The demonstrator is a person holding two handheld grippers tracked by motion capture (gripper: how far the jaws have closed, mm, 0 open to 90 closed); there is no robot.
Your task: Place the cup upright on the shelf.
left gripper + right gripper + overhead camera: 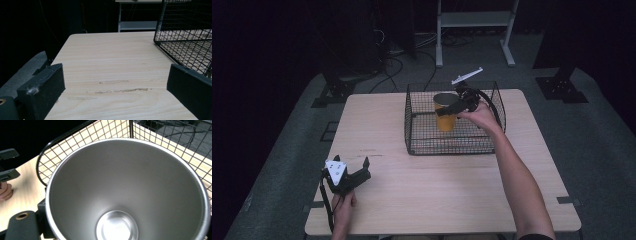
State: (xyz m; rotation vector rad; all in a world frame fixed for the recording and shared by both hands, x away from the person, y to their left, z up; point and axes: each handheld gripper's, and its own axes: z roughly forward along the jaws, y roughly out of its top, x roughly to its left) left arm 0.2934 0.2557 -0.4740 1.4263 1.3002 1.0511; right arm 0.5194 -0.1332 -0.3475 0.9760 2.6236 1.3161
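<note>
An orange cup [445,112] with a bare steel inside [125,187] is held upright in a black wire basket [422,145] at the table's far middle. My right gripper [457,106] is shut on the cup's upper wall and rim, reaching in over the basket's right side. From the right gripper view I look straight down into the cup, with basket mesh [75,142] behind it. My left gripper [362,170] rests low near the table's front left corner, open with nothing between its fingers [112,82]. The basket's corner [185,30] stands ahead of it to the right.
The pale wooden table [437,190] has bare room in front of and left of the basket. Beyond the far edge stand a white metal frame [472,20] and black stand bases [562,87], with cables [392,65] on the grey floor.
</note>
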